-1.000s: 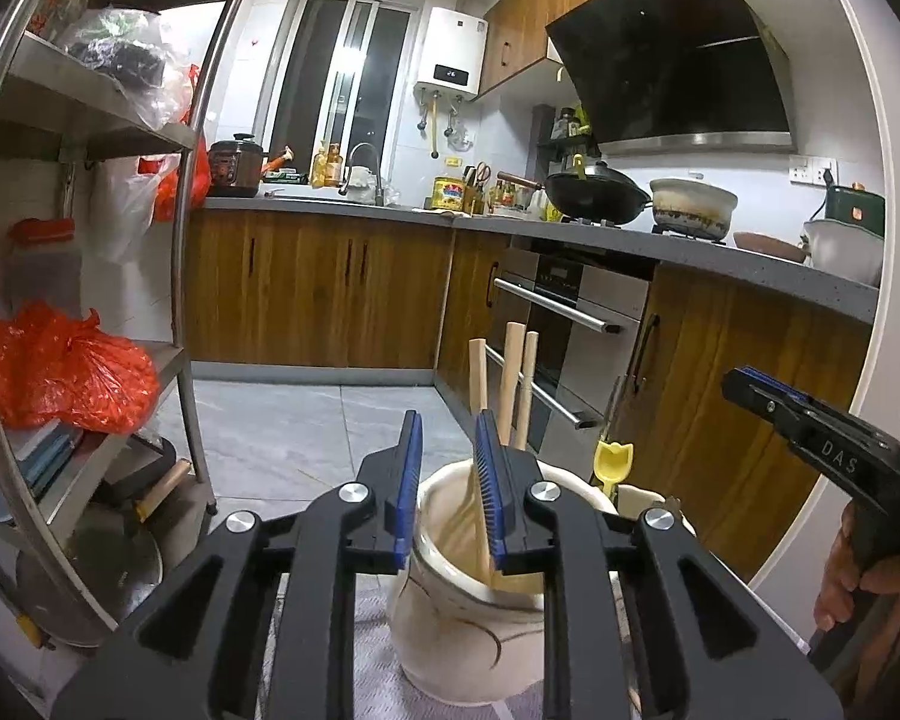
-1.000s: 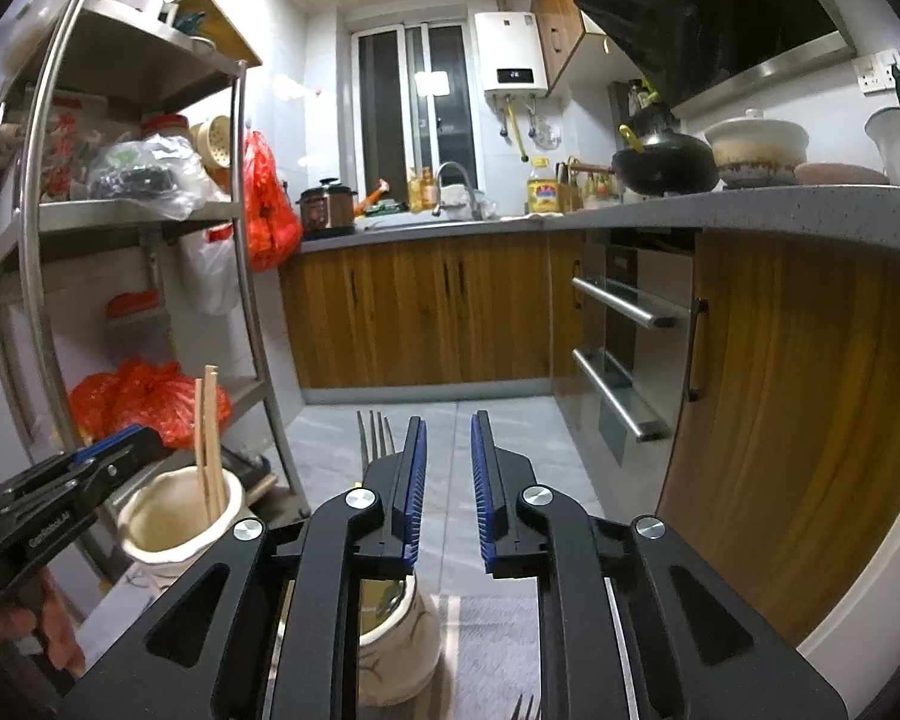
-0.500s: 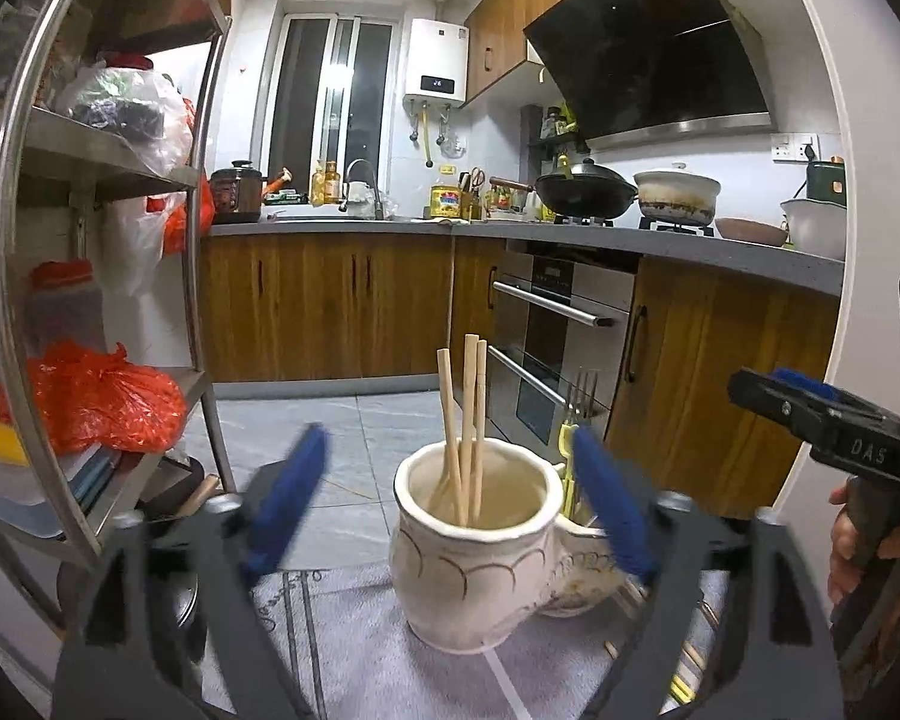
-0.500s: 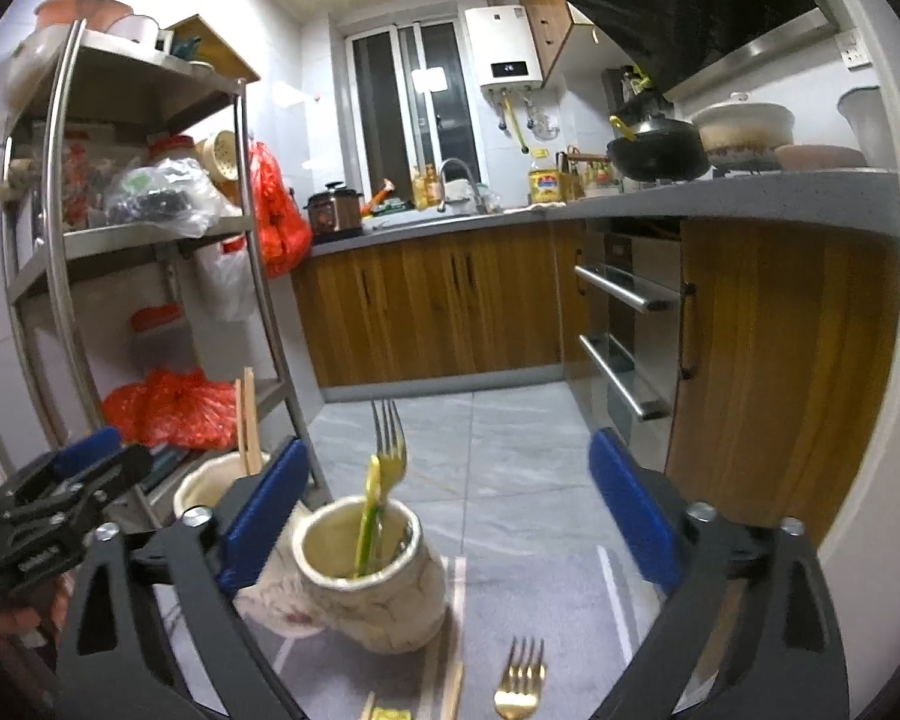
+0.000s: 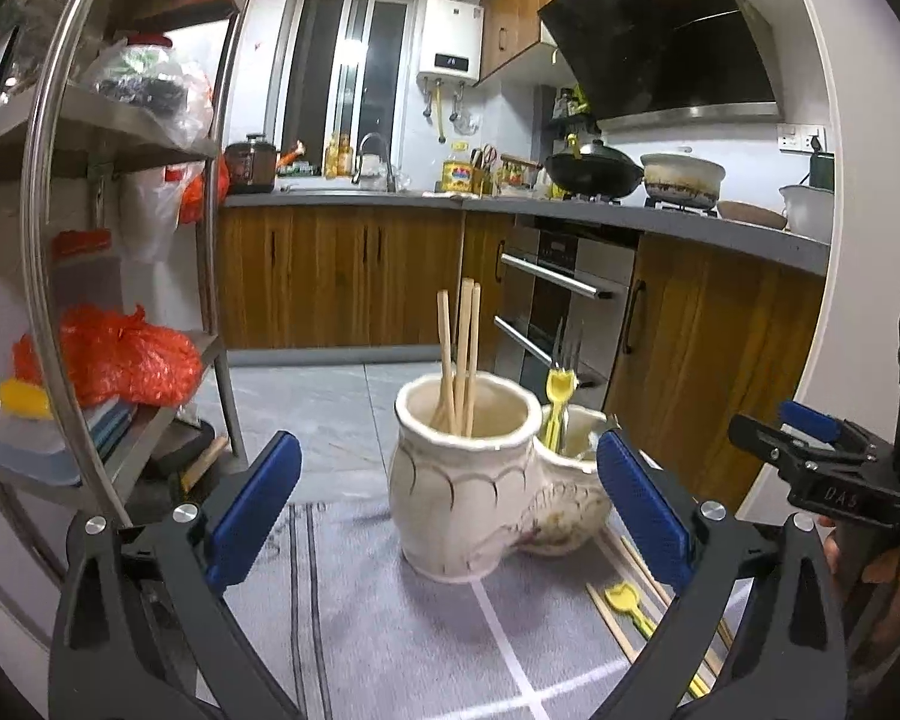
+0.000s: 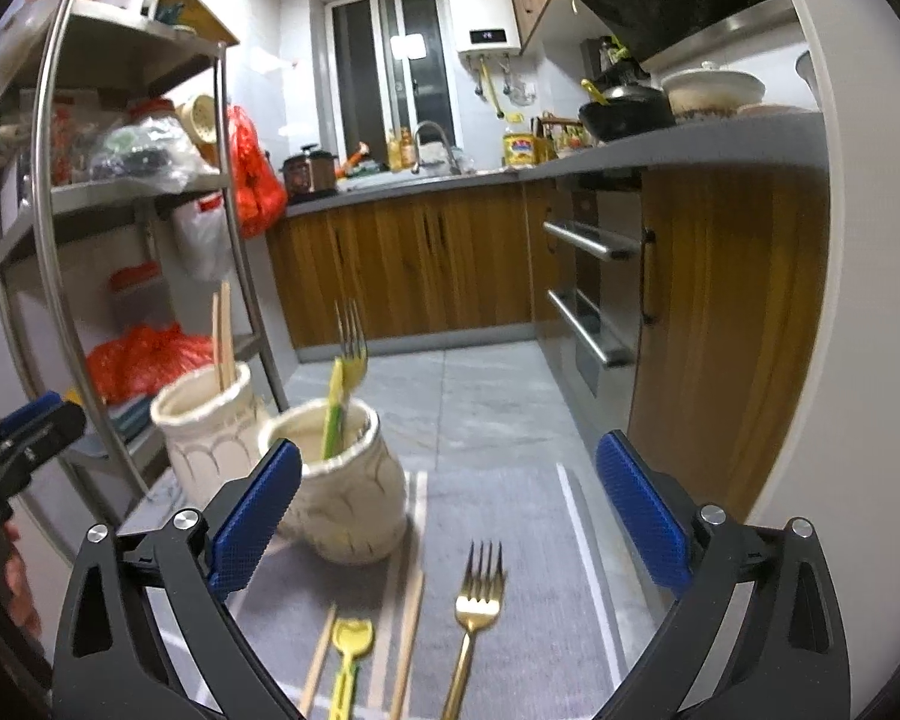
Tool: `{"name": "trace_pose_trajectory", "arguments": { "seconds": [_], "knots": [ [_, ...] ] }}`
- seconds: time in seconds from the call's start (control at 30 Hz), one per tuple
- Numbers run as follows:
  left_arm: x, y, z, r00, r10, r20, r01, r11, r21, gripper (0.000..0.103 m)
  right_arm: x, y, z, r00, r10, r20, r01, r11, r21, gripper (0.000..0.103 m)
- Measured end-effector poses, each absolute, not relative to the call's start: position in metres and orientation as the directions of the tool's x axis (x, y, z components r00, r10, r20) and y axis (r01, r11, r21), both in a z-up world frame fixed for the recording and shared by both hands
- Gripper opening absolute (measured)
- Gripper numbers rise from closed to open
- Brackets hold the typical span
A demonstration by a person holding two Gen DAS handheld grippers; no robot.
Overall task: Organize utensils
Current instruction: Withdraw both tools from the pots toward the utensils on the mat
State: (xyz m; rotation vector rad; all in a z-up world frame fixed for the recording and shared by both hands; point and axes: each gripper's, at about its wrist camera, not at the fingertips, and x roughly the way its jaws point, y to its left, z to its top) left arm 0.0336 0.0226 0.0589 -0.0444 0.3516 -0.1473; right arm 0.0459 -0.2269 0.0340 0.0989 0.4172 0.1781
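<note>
Right wrist view: right gripper (image 6: pixel 448 504) jaws just sprung wide, empty; left gripper (image 5: pixel 448 504) likewise. Gold metal fork (image 6: pixel 473 612) lies lower centre on grey mat (image 6: pixel 510 516); a hasty grab could clip the cream ceramic jar (image 6: pixel 339 486) and topple it.

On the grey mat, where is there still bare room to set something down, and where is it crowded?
Free: the grey mat left of the chopstick jar, out to its dark stripes, and the strip right of the gold fork toward the white line. Crowded: in front of the fork jar, where loose chopsticks, a yellow fork and the gold fork lie side by side.
</note>
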Motion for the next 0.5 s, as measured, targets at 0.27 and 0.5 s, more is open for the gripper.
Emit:
{"name": "trace_pose_trajectory", "arguments": {
  "seconds": [0.27,0.5],
  "knots": [
    [0.019,0.014,0.049,0.903,-0.155,-0.401,0.147,0.988,-0.053,0.097,0.035,-0.237,0.023,0.884,0.175,-0.433,-0.121,0.981,0.15,0.098],
    [0.009,0.001,0.041,0.877,-0.175,-0.448,0.171,0.984,-0.048,0.097,0.03,-0.247,0.015,0.871,0.164,-0.464,-0.1,0.982,0.16,0.098]
  ]
}}
